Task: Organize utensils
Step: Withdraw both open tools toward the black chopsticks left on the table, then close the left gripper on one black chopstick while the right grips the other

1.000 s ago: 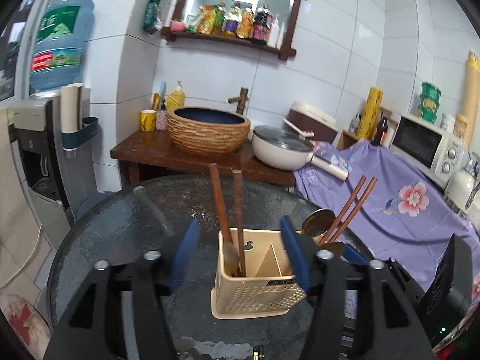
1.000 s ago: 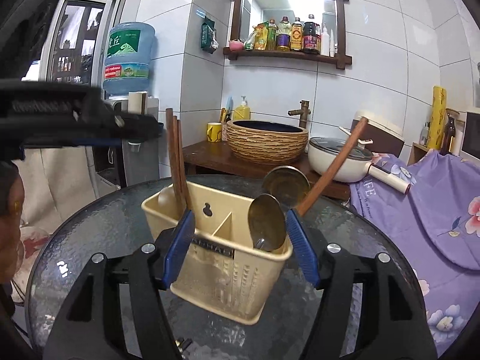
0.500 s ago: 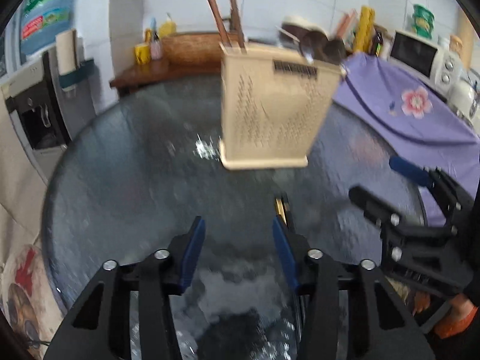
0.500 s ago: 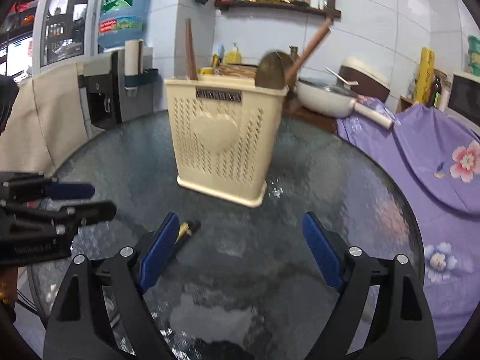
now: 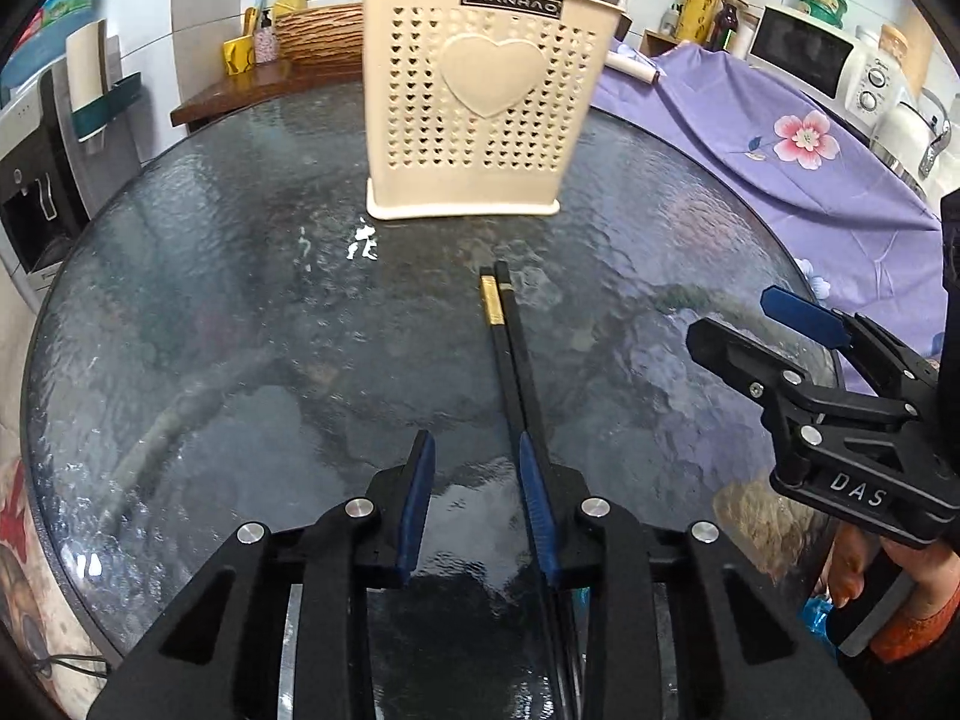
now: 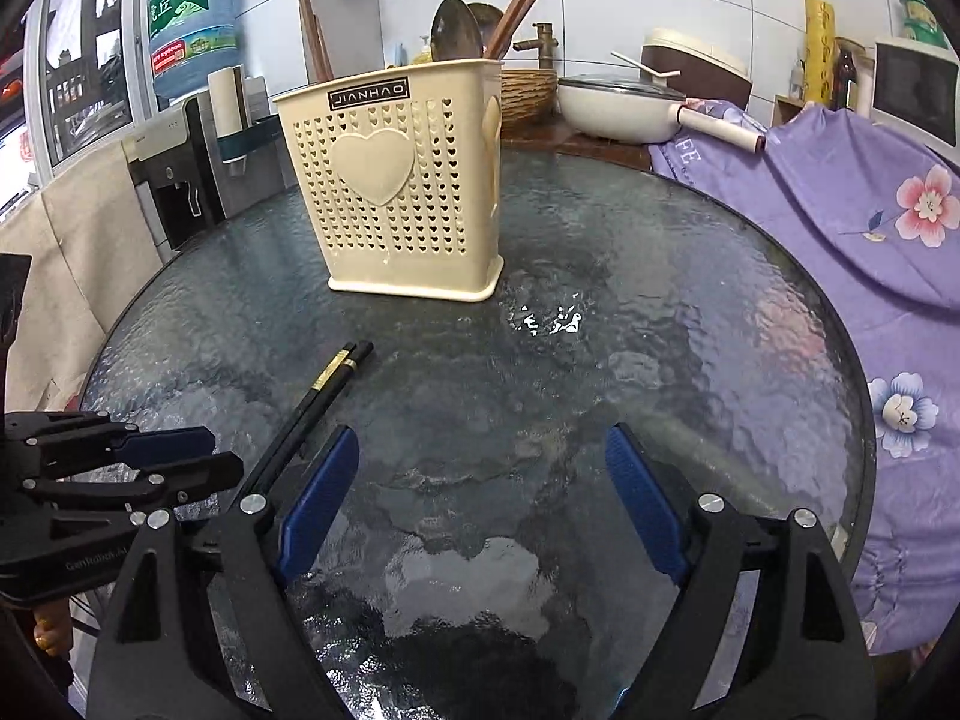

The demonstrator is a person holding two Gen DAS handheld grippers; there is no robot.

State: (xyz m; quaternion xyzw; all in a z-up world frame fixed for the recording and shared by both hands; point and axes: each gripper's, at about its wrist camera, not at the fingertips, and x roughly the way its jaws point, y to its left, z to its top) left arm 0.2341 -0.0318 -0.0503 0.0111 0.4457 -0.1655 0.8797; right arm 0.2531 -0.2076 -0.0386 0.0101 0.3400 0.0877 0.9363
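Observation:
A cream perforated utensil holder (image 5: 480, 114) stands upright on the round glass table (image 5: 240, 312), holding wooden chopsticks and spoons; it also shows in the right wrist view (image 6: 402, 180). A pair of black chopsticks with a gold band (image 5: 510, 348) lies on the glass in front of it, running under my left gripper's right finger. My left gripper (image 5: 477, 468) is open and empty, low over the near table edge. My right gripper (image 6: 480, 480) is wide open and empty, to the right of the chopsticks (image 6: 318, 402).
A purple flowered cloth (image 5: 780, 138) covers a counter on the right with a microwave (image 5: 810, 54). Behind the table are a wooden stand with a woven basin (image 5: 318, 30), a white pan (image 6: 618, 108) and a water dispenser (image 6: 192, 90).
Both grippers have dropped and pulled back from the holder to low over the near table. The black chopsticks now lie beside my left gripper's right finger.

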